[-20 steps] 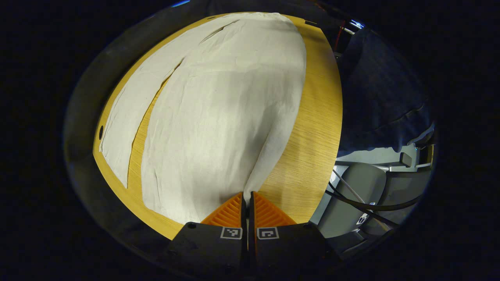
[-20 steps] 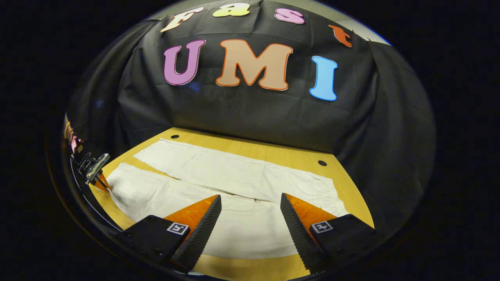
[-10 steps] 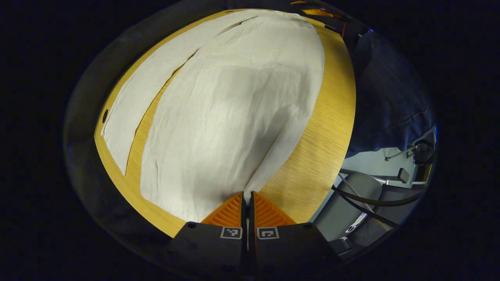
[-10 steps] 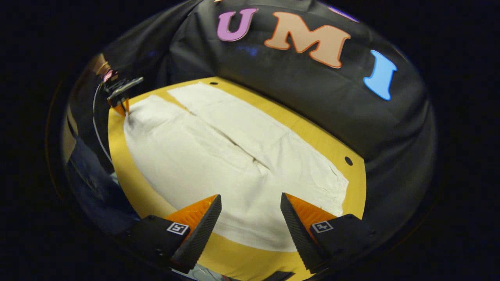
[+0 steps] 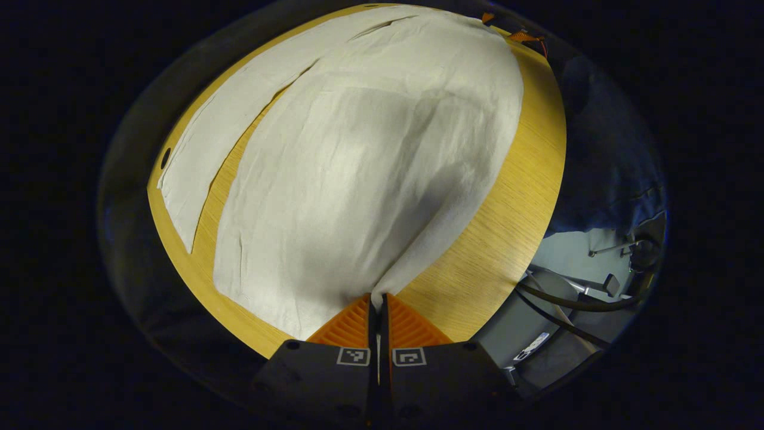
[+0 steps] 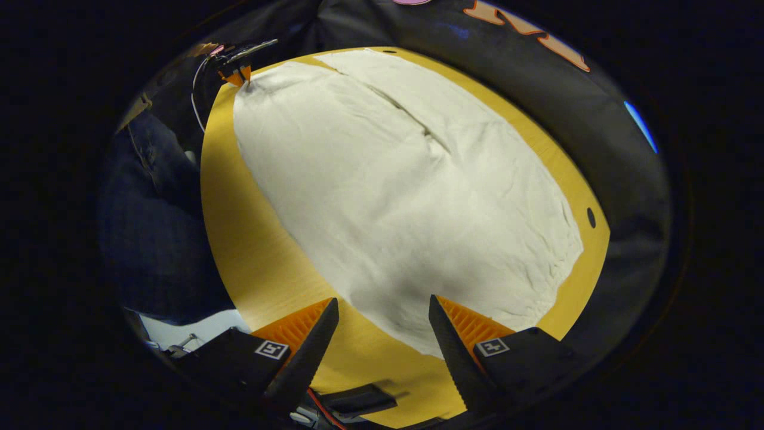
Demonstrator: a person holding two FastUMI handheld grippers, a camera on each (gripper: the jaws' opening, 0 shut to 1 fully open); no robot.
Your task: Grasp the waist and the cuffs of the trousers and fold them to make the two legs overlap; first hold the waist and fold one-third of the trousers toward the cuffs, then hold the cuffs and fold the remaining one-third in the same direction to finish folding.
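left gripper (image 5: 377,306) — pinched on trousers (image 5: 358,179)

The trousers (image 5: 358,167) are a plain cream-white cloth with no print, greyed by soft shadow over the middle and towards the near cuff; they read the same pale cream in the right gripper view (image 6: 406,197). The bench (image 5: 495,233) is honey-yellow wood with a fine straight grain, and a small dark round hole (image 6: 591,217) marks its far edge. Each tool (image 5: 378,301) (image 6: 382,310) carries a black body with a small black-and-white square marker. A person's clothing (image 6: 155,227) beside the bench is dark blue. The floor (image 5: 573,263) is pale grey.
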